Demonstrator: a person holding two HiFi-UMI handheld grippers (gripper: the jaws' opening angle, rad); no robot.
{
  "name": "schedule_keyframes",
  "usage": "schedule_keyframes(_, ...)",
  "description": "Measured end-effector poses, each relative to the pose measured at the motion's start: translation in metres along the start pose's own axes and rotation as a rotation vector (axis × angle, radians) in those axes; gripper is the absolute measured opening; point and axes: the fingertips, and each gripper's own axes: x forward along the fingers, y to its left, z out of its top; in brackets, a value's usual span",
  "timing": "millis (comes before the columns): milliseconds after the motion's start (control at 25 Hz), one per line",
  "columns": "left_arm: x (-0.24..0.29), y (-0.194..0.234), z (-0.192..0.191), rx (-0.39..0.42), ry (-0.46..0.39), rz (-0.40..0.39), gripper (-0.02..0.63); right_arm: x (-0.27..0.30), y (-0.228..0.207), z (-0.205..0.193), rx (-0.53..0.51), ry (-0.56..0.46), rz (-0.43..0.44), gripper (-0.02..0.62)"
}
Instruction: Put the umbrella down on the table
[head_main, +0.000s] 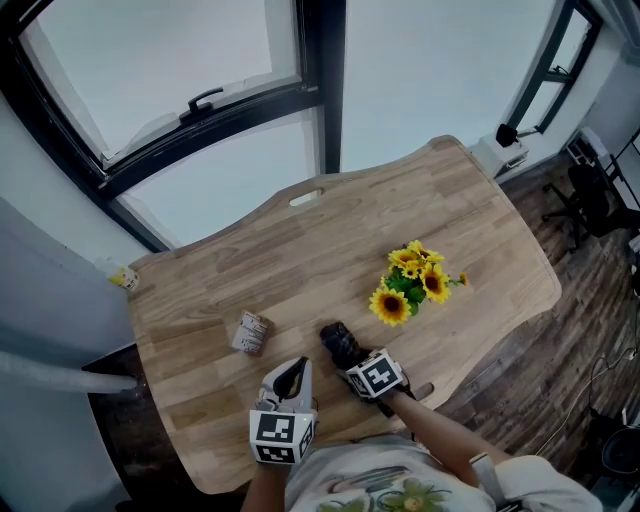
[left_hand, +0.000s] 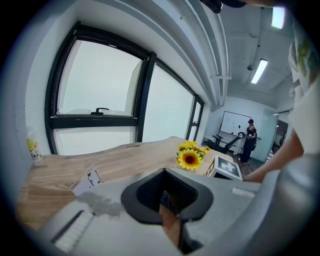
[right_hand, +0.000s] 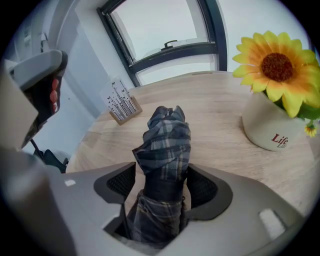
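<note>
— Where does the umbrella lie?
— On the tabletop, near its front edge, between the spread jaws of the right claw, which do not pinch it. The left claw is pressed together and empty.
— What is the risk?
— Probably the fabric snagging a pad when that claw lifts, which would drag the umbrella toward the edge.
— And the count?
— One umbrella, two claws, one sunflower pot, one small printed box and one bottle by the window.
</note>
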Motion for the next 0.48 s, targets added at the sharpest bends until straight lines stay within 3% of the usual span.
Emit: schedule_keyframes(480, -0.005, -0.007, 0.014, 0.010, -0.039, -0.007, 0.005, -0.065, 0.018, 0.061, 0.008, -0.272, -0.001, 0.313)
